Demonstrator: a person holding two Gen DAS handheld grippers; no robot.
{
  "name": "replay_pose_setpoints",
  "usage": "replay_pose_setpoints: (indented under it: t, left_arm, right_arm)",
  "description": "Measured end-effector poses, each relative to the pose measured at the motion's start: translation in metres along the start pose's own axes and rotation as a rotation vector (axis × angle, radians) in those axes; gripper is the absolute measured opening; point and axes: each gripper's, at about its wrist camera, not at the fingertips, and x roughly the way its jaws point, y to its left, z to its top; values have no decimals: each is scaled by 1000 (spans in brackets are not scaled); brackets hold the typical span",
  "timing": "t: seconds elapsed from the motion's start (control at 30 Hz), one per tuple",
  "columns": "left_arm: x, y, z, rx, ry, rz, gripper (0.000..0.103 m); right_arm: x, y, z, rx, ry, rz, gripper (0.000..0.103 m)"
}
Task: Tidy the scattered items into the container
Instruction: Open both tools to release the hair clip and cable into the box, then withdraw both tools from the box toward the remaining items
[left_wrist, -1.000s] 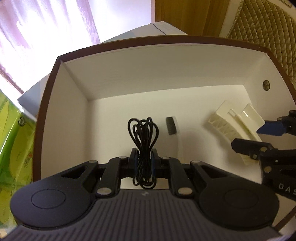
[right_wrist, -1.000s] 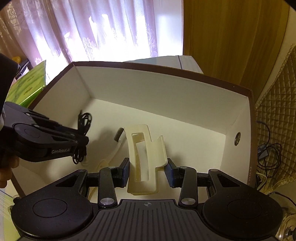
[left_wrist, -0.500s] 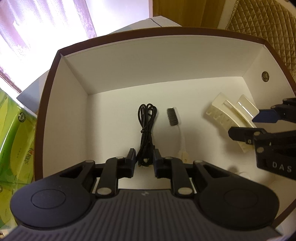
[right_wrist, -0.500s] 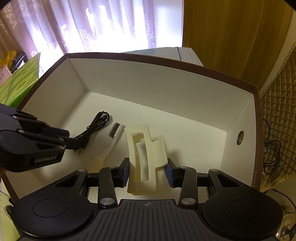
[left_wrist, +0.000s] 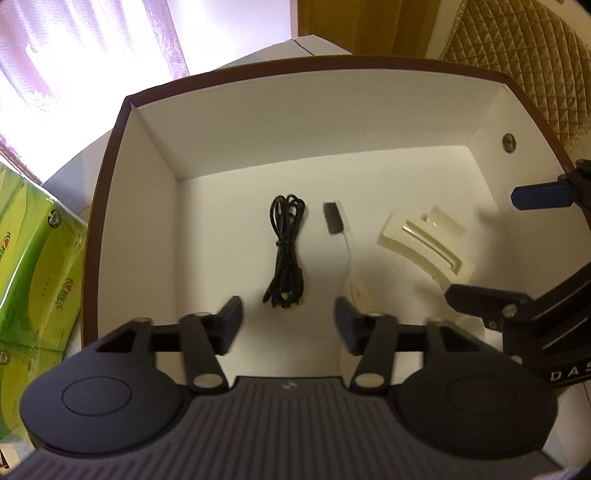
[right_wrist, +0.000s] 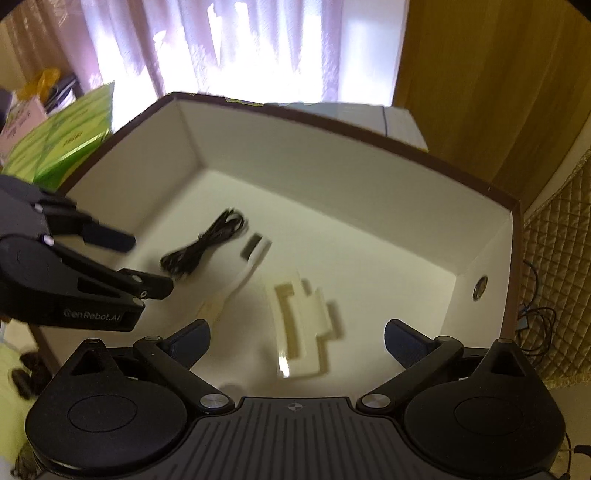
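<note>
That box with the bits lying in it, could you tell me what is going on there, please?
A person is tidying loose items into the white-lined box with hand-held tongs. The left tongs are opening above the bundled black cable, which lies on the box floor. The right tongs are opening wide over the cream plastic holder, which is blurred. A toothbrush lies between the two. Neither tongs grip anything.

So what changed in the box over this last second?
Both grippers let go: the left gripper dropped the black cable onto the box floor, and the right gripper released the cream holder. Both jaws are opening. The toothbrush stayed put.
</note>
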Motion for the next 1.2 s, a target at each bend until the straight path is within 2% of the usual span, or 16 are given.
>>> replay_pose_setpoints:
  t: [0.2,0.33,0.47,0.9,1.2]
  left_arm:
    - [-9,-9,-7,29,2,13,65]
    - [-21,-12,-11,31,-17,19,76]
    - [-36,-15,-15,39,-34,18,76]
    - [-81,-33,-40,102,-99,84,76]
    - [-123,-46,-67,84,-137,78,76]
  right_arm:
    - [-10,5,-10,-5,-10,-14,103]
    - [-22,5,-14,-1,-31,-15,103]
    - [-33,6,-17,1,-46,-21,103]
    - [-71,14,-34,5,-96,-29,103]
    - [-104,26,-52,21,-140,-33,103]
